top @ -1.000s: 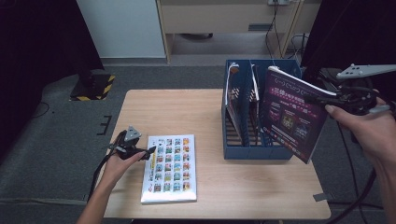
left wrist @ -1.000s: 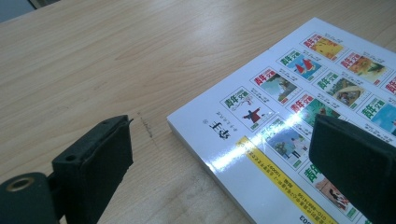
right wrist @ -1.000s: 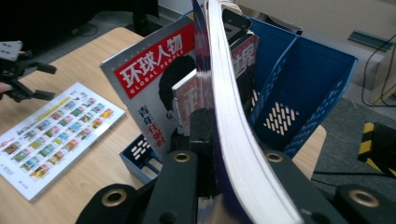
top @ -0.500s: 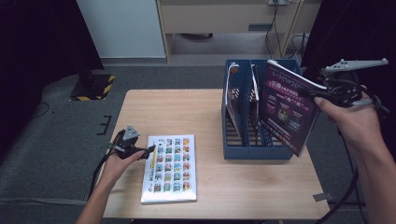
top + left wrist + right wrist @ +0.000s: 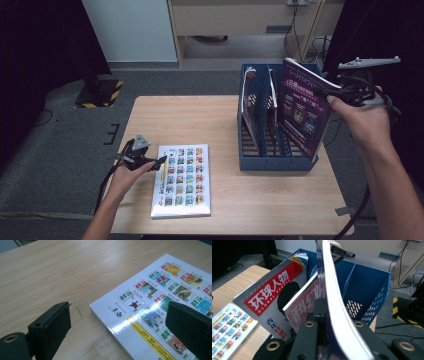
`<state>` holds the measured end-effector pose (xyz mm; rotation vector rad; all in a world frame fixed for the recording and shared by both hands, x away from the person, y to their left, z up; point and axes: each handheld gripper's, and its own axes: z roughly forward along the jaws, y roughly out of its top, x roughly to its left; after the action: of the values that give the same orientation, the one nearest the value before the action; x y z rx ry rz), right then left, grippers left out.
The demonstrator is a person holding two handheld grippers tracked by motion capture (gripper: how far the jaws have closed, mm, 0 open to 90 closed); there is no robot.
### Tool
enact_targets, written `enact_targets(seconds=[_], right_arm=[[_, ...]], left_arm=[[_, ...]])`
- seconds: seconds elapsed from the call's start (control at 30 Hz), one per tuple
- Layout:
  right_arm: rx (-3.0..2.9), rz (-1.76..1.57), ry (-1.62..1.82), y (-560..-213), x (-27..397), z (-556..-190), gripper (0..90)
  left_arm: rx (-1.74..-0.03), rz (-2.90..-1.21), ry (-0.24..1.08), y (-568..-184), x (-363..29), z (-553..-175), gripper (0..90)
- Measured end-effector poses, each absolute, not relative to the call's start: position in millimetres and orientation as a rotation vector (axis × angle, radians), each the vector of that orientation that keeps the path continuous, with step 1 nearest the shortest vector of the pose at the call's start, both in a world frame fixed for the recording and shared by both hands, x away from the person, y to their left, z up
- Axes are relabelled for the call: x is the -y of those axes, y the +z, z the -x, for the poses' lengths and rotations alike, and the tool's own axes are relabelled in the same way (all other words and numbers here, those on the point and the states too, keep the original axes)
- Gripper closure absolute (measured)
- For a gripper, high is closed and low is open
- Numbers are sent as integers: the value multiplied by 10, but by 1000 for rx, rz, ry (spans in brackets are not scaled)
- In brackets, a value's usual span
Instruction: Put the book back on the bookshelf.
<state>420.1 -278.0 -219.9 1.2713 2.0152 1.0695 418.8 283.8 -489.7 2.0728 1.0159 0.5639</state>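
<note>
Purple magazine [image 5: 300, 112], held upright over blue file rack [image 5: 265, 162]

Right gripper [image 5: 334, 91] clamped on the magazine's top edge, glossy cover hanging below it, long axis vertical; free rack slot directly beneath; slotted plastic walls, two magazines already filed; left gripper [image 5: 120, 332] jaws apart, just beside the flat picture-grid book [image 5: 181, 180] on the wooden table [image 5: 200, 120].

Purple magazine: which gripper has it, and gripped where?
The right gripper is shut on the purple magazine, clamping its upper right edge above the blue file rack. The left gripper is open, holding nothing.
</note>
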Motion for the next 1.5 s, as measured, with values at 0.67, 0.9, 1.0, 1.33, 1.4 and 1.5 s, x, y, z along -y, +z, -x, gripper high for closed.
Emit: enact_targets(seconds=[0.67, 0.9, 1.0, 1.33, 1.4, 1.5], right_arm=[[-1945, -1335, 1055, -2276, 2590, -4453, 829], [-1925, -1364, 1063, -2340, 2505, -4543, 829], [-1921, -1363, 1067, -2357, 2483, -4563, 829], [-1904, -1378, 1082, -2450, 2414, -4604, 829], [-1902, -1378, 1084, -2474, 2401, -4616, 829], [-1897, -1382, 1092, -2511, 2396, -4621, 829]], left_arm=[[-1009, -2066, 554, -4892, -2830, -4189, 57], [-1003, -2068, 553, -4893, -2825, -4187, 57], [-1002, -2070, 552, -4894, -2827, -4189, 57], [-1005, -2068, 550, -4891, -2832, -4189, 57], [-1002, -2069, 548, -4895, -2826, -4189, 57], [-1002, -2073, 549, -4899, -2824, -4189, 57]])
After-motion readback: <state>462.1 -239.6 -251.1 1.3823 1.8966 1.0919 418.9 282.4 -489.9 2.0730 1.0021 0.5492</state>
